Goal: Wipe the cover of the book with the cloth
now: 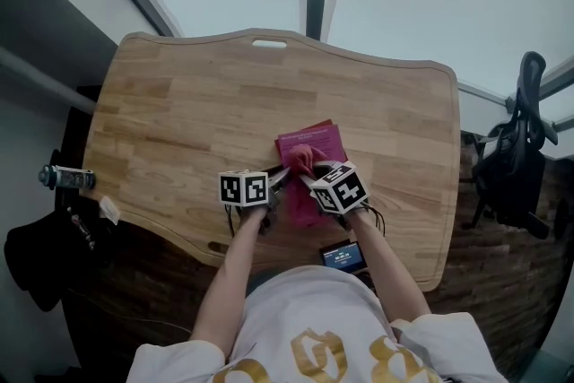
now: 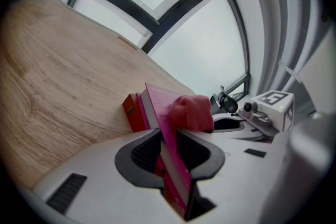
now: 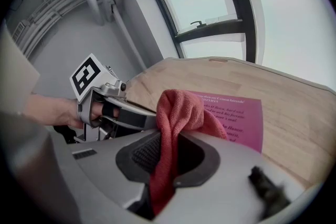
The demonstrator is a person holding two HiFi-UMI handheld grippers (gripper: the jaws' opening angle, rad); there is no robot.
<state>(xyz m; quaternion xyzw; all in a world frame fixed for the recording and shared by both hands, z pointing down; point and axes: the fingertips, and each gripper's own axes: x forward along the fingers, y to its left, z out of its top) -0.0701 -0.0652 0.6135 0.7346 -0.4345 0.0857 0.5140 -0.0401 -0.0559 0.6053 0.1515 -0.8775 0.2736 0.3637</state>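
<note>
Head view: the wooden table point(image 1: 179, 103) fills the frame, and the pink book point(image 1: 316, 142) lies flat on it, right of centre and towards the near edge. Both grippers meet over its near end. The left gripper point(image 1: 276, 182) comes in at the book's left side and the right gripper point(image 1: 310, 177) is beside it, with the red cloth point(image 1: 301, 159) bunched on the cover.

Left gripper view: the left gripper point(image 2: 169, 152) has its jaws pinched on the edge of the book point(image 2: 156, 107), one pad on each face. The cloth point(image 2: 191, 113) sits as a wad on the cover just beyond. A small red object point(image 2: 134, 112) is at the book's far side, and I can't tell what it is.

Right gripper view: the right gripper point(image 3: 165, 157) is clamped on a fold of the cloth point(image 3: 176, 110), and the loose end is humped over the front of the jaws. Beyond it, on the right, is the printed cover of the book point(image 3: 239, 118). The left gripper point(image 3: 113, 107) is at the left.

On handling, the book looks thin, light and fairly stiff. Its smooth cover could skate on the wood, so pinning one edge is sensible. The cloth is soft and limp, so it is best gripped by a fold with a good wad left free to press flat.
</note>
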